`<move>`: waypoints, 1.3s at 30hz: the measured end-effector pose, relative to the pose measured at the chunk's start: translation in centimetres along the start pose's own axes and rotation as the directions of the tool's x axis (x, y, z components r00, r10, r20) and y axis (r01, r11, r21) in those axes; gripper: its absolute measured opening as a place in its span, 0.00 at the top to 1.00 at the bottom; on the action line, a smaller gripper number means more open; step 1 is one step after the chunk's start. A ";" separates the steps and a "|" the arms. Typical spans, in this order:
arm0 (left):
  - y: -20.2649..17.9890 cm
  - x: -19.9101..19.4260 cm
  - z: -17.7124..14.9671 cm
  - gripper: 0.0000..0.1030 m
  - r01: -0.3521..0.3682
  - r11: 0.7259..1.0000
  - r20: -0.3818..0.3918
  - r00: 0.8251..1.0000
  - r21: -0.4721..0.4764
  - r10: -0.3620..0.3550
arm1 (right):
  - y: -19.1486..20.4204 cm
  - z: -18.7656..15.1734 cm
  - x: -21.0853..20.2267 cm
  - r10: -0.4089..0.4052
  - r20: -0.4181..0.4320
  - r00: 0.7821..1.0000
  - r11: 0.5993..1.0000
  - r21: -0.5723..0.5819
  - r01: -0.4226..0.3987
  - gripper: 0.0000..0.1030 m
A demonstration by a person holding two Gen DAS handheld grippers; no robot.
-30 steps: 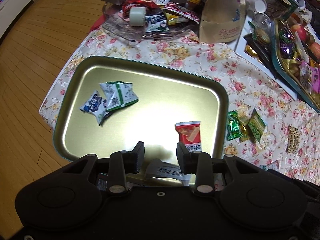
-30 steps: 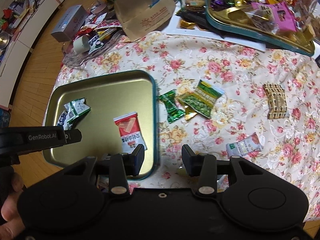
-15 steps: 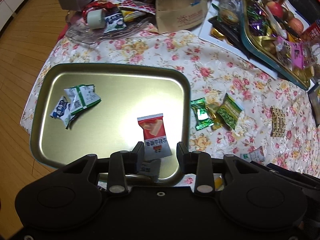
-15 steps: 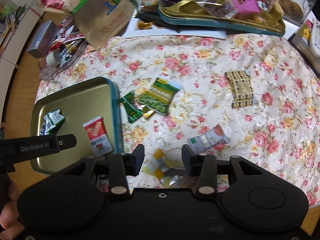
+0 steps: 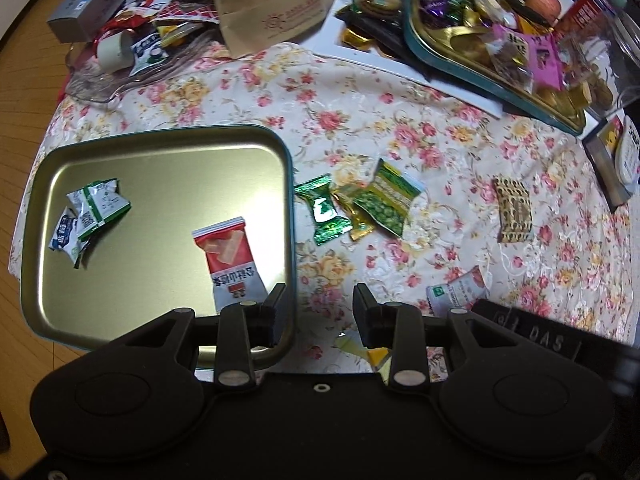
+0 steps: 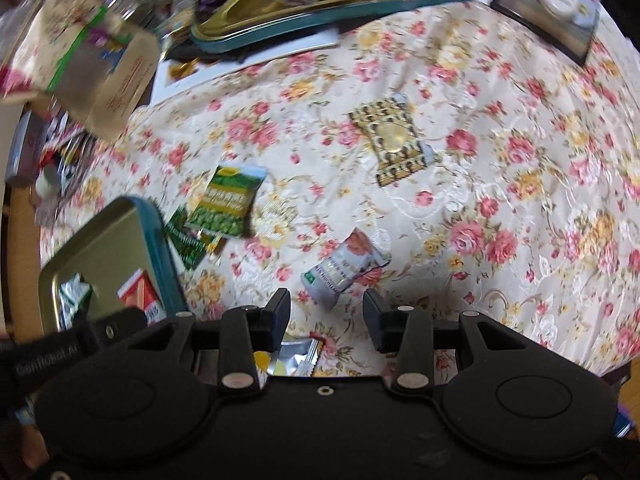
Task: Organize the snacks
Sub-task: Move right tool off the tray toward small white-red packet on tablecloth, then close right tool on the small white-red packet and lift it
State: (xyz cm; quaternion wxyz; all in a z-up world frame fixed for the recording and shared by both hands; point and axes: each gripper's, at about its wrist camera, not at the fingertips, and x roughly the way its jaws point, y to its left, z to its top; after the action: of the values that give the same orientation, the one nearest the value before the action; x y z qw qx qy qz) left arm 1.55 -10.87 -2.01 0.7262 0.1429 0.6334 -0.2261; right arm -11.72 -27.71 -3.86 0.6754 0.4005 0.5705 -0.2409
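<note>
Left wrist view: left gripper (image 5: 318, 294) hangs over the near right corner of the gold tray (image 5: 160, 144), fingers spread, nothing between them. Tray holds a red packet (image 5: 228, 258) near its right edge and two small white packets (image 5: 90, 216) at its left. Right of the tray rim, on the floral cloth (image 5: 360, 92) of the counter: green packets (image 5: 360, 208) close to the rim, a patterned brown packet (image 5: 514, 210) farther right, a white packet (image 5: 458, 290) near. Bare cloth between the tray and the far clutter.

Right wrist view (blurred): right gripper (image 6: 326, 306) fingers spread and empty, above the cloth just near the white packet (image 6: 346, 268). Silver-yellow wrapper (image 6: 288, 358) under the left finger. Open cloth to the right; tray corner at left.
</note>
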 end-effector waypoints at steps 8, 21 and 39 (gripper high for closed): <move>-1.1 0.3 -0.4 0.57 0.001 0.999 -0.013 1.000 0.036 -0.001 | -2.5 0.4 2.1 0.037 -0.013 0.999 0.976 0.217 -0.033 0.62; -0.6 0.2 -0.5 0.57 0.029 0.999 -0.026 0.999 0.024 -0.029 | -2.7 1.1 5.4 -0.020 -0.029 0.999 0.957 0.287 0.028 0.64; 0.9 0.1 -0.5 0.58 0.046 0.999 -0.031 0.998 -0.025 -0.047 | 1.6 0.9 5.6 -0.136 0.095 0.986 0.991 0.016 0.135 0.94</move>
State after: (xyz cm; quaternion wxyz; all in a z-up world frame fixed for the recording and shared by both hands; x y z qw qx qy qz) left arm 1.54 -9.86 -2.24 0.7124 0.1230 0.6504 -0.2330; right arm -8.70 -26.81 -8.79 0.6822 0.3521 0.5620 -0.3080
